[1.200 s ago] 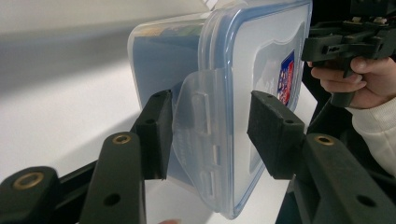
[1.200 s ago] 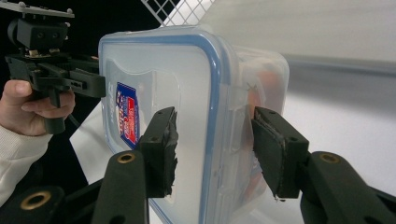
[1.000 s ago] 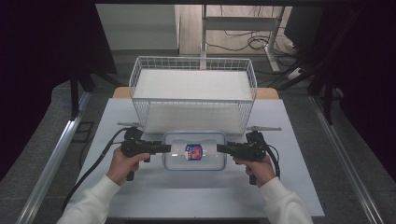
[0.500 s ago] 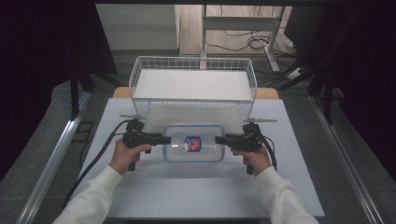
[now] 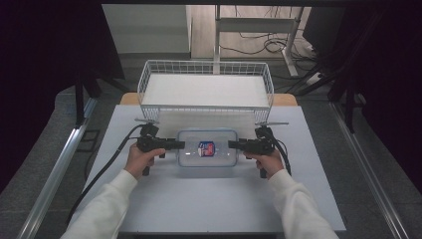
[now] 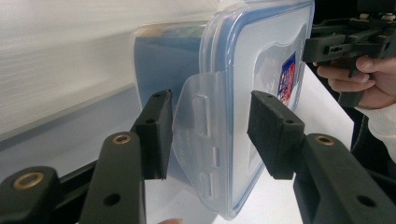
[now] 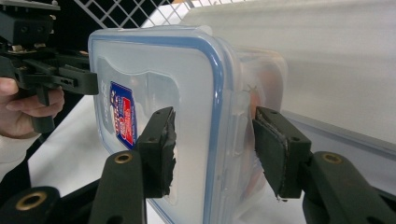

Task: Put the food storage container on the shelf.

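Clear plastic with a blue-rimmed lid: that is the container (image 5: 207,153) we have between our two grippers, on the white table (image 5: 209,209) just in front of the wire basket (image 5: 206,89). Our left gripper (image 5: 180,145) meets its left end, and in the left gripper view the container's latch flap (image 6: 198,135) hangs between the two black jaws, one pad under the body, the other over the lid; a gap shows on the lid side, so we cannot tell whether the pads press. Our right gripper (image 5: 233,145) meets the opposite end. In the right gripper view its jaws straddle the rim, one pad (image 7: 161,149) on the lid beside the red and blue label (image 7: 122,120), the other against the body, seemingly touching, though a firm grip is not certain.
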A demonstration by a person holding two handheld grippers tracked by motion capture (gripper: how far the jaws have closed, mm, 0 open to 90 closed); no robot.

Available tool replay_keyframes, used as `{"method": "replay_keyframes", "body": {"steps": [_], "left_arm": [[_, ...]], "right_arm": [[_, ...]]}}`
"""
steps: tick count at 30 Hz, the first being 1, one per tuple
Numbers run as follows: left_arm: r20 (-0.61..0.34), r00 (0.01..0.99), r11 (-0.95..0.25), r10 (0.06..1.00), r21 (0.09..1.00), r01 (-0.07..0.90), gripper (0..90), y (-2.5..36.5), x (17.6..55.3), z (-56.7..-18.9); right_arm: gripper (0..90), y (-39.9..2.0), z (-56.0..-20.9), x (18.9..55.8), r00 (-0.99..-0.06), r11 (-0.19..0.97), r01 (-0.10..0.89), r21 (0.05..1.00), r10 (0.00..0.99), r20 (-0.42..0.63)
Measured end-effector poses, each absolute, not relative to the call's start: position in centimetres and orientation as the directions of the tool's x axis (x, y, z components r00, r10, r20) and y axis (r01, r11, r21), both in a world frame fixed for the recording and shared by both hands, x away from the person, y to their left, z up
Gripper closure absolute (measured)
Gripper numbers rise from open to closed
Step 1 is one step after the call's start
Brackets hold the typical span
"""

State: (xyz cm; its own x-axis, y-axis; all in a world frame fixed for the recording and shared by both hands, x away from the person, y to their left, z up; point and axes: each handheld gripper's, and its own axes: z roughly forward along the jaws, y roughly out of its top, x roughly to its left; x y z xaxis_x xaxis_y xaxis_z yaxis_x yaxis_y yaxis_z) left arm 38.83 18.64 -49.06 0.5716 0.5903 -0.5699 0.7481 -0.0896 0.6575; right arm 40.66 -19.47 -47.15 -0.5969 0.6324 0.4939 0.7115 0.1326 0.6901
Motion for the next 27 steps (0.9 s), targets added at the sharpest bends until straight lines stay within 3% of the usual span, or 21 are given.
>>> {"method": "replay_keyframes", "body": {"steps": [27], "left_arm": [[-0.615, 0.491, 0.022, 0.617, 0.638, 0.77, 47.4, 18.4, 40.1, -50.5]], "right_arm": [[44.7, -18.9, -48.6, 42.1, -0.501, 0.016, 0.737, 0.676, 0.684, 0.53]]}}
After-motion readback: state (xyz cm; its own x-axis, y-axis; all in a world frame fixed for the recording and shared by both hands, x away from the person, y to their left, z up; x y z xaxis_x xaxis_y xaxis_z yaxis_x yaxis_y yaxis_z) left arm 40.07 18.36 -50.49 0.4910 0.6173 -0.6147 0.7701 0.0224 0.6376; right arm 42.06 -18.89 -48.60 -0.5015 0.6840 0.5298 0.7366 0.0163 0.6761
